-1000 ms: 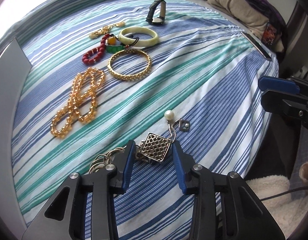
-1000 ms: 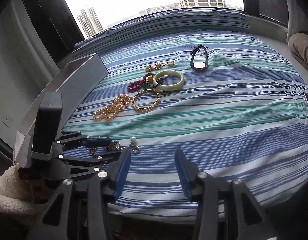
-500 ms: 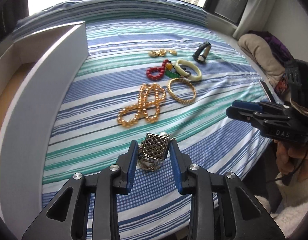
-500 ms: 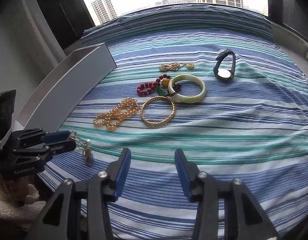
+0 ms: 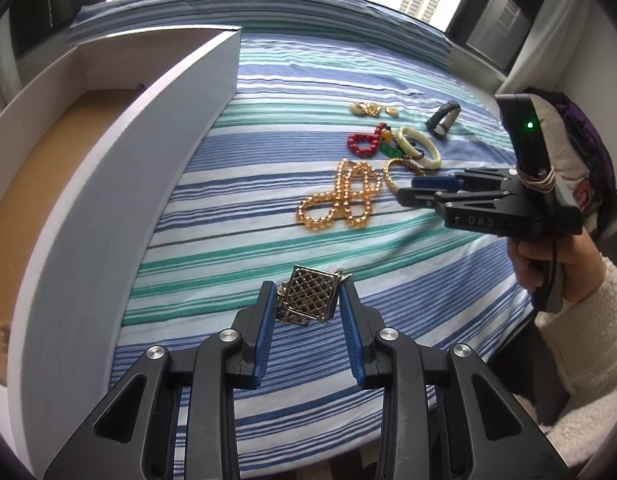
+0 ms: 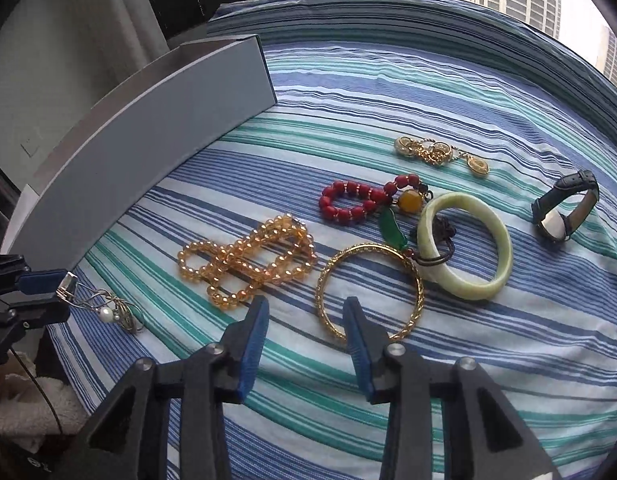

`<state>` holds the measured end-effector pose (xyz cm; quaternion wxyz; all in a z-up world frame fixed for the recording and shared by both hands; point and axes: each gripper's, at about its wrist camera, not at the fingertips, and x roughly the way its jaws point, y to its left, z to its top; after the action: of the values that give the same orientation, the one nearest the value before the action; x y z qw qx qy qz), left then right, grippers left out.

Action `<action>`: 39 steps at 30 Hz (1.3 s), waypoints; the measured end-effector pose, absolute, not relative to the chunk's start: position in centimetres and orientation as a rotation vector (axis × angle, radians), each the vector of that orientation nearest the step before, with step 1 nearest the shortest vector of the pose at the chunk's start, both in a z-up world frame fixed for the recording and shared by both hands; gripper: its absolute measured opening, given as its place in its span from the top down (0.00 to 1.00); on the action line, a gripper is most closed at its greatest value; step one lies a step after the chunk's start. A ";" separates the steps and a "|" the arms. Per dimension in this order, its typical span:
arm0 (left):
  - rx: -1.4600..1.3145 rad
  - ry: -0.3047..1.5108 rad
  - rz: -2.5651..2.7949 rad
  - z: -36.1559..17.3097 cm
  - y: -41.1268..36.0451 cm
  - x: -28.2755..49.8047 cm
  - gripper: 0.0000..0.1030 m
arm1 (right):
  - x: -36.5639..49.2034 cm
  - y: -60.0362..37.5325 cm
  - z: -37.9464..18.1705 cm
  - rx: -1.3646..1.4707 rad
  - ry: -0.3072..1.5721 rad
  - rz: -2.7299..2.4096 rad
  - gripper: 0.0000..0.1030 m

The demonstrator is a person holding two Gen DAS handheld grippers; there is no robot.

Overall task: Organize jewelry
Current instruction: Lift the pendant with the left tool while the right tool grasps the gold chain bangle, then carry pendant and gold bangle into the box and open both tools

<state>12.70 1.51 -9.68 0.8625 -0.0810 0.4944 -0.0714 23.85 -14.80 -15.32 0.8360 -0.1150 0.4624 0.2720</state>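
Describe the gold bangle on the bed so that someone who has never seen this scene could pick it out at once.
Start at the blue, green and white striped bedspread, where the jewellery lies clustered. The thin gold textured metal bangle lies flat at the cluster's near edge, just ahead of the open right gripper. Unlike the amber bead strand and the thick pale green jade bangle beside it, it is one slim rigid hoop.

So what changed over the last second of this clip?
The left tool, shut on the lattice pendant, lifted it off the striped bedspread and swung left toward the white box; its chain and pearl now trail. The right tool moved forward to hover, open, by the gold bangle. The beads, bangles and watch stayed put.
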 end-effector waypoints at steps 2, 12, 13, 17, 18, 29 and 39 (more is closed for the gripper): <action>-0.174 1.037 -0.147 -9.7 1.6 12.7 0.70 | 24.2 -14.1 -16.1 -0.305 0.992 0.569 0.80; -0.241 0.974 -0.157 -5.8 3.0 11.7 0.70 | 21.4 -16.8 -11.7 -0.177 0.971 0.583 0.95; -0.250 0.963 -0.159 -5.0 3.2 11.4 0.70 | 21.0 -17.1 -10.7 -0.159 0.957 0.589 0.95; -0.300 0.914 -0.162 -1.5 4.3 10.4 0.70 | 18.9 -17.4 -6.9 -0.122 0.895 0.624 0.95; -0.309 0.901 -0.156 -0.6 4.7 10.1 0.70 | 18.5 -17.1 -6.1 -0.120 0.880 0.637 0.95; -0.327 0.744 0.073 8.2 13.1 7.4 0.81 | 17.6 -8.7 2.3 -0.133 0.695 0.854 0.95; -0.404 0.784 0.270 3.5 22.7 9.3 0.95 | 20.8 6.3 2.1 -0.216 0.717 1.024 0.95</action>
<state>9.35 22.75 3.46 0.8955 -0.1947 0.3784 0.1303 20.79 6.28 2.11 0.8055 -0.1011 0.3349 0.4784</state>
